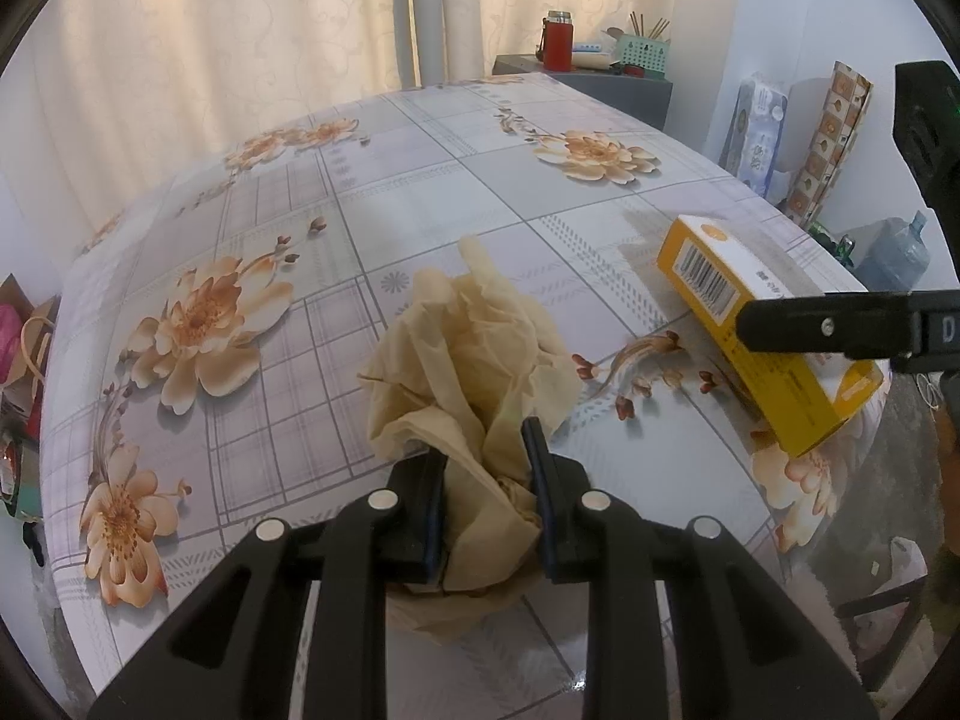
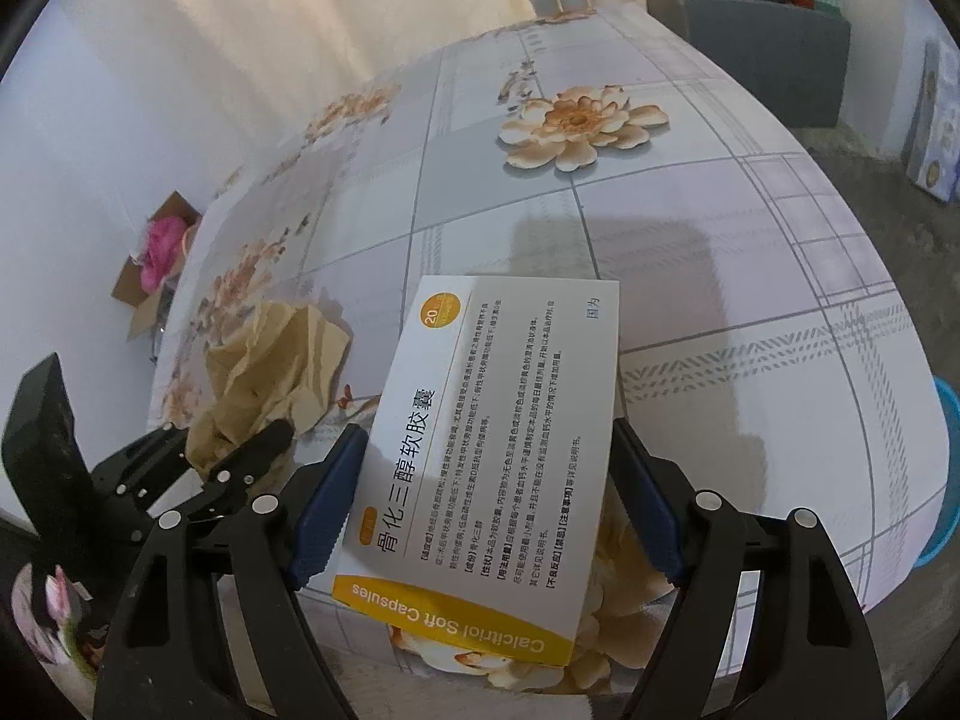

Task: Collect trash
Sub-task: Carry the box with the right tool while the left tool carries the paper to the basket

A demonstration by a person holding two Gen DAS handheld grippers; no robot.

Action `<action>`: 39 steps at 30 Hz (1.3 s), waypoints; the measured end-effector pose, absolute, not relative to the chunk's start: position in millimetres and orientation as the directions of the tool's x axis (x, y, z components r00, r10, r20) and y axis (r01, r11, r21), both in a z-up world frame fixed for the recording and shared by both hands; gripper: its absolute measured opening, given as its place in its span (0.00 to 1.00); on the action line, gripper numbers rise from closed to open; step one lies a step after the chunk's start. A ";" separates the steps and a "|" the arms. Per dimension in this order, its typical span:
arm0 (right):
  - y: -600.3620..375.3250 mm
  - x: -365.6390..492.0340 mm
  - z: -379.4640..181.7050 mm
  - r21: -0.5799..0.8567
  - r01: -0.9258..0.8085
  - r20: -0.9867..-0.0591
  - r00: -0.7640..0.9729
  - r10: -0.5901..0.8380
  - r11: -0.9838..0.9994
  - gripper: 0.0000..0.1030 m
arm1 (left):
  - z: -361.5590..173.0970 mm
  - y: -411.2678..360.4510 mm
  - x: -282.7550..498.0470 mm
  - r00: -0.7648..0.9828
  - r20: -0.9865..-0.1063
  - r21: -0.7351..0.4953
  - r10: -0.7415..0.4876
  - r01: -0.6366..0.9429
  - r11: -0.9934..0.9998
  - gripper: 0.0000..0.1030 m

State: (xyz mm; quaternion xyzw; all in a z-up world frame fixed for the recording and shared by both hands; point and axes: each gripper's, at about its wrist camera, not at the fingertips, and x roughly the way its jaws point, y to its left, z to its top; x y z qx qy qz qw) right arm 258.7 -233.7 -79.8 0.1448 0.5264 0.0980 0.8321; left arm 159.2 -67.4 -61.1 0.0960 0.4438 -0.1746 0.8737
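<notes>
My left gripper [image 1: 486, 480] is shut on a crumpled beige paper wad [image 1: 468, 354] near the front edge of the flowered table [image 1: 252, 222]. The wad also shows in the right wrist view [image 2: 270, 360], with the left gripper [image 2: 231, 450] clamped on it. My right gripper [image 2: 486, 504] is shut on a yellow and white medicine box [image 2: 498, 420] marked Calcitriol Soft Capsules, held at the table's front edge. In the left wrist view the box [image 1: 756, 324] lies to the right, with a right fingertip [image 1: 798, 327] across it.
A grey cabinet [image 1: 600, 81] with a red flask [image 1: 558, 42] and a green basket stands behind the table. A cardboard box with pink stuff [image 2: 156, 258] sits on the floor left. Packages [image 1: 756, 132] and a water jug [image 1: 900, 252] stand at right. A blue bin rim [image 2: 948, 468] shows lower right.
</notes>
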 end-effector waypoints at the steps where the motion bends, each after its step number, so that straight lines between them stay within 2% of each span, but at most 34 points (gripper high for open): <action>1: -235.1 258.2 -78.8 0.351 -0.008 -0.844 0.429 0.321 0.936 0.73 | -61.1 -67.4 159.3 0.545 -0.809 0.013 -0.220 0.390 0.921 0.23; 14: -237.8 238.5 -70.6 0.432 0.011 -0.799 0.467 0.377 0.902 0.73 | -59.1 -69.6 160.7 0.548 -0.811 0.042 -0.202 0.400 0.916 0.21; 22: -262.0 216.7 -57.0 0.503 0.016 -0.741 0.521 0.423 0.864 0.73 | -49.6 -81.2 156.4 0.553 -0.808 0.057 -0.201 0.413 0.909 0.21; 33: -321.2 165.0 -41.5 0.627 0.082 -0.627 0.644 0.439 0.775 0.73 | -4.7 -134.6 144.1 0.514 -0.762 -0.040 -0.393 0.569 0.821 0.21; 39: -402.5 118.5 -28.9 0.644 0.189 -0.584 0.747 0.317 0.742 0.73 | 17.6 -210.8 137.3 0.421 -0.743 -0.090 -0.520 0.708 0.701 0.21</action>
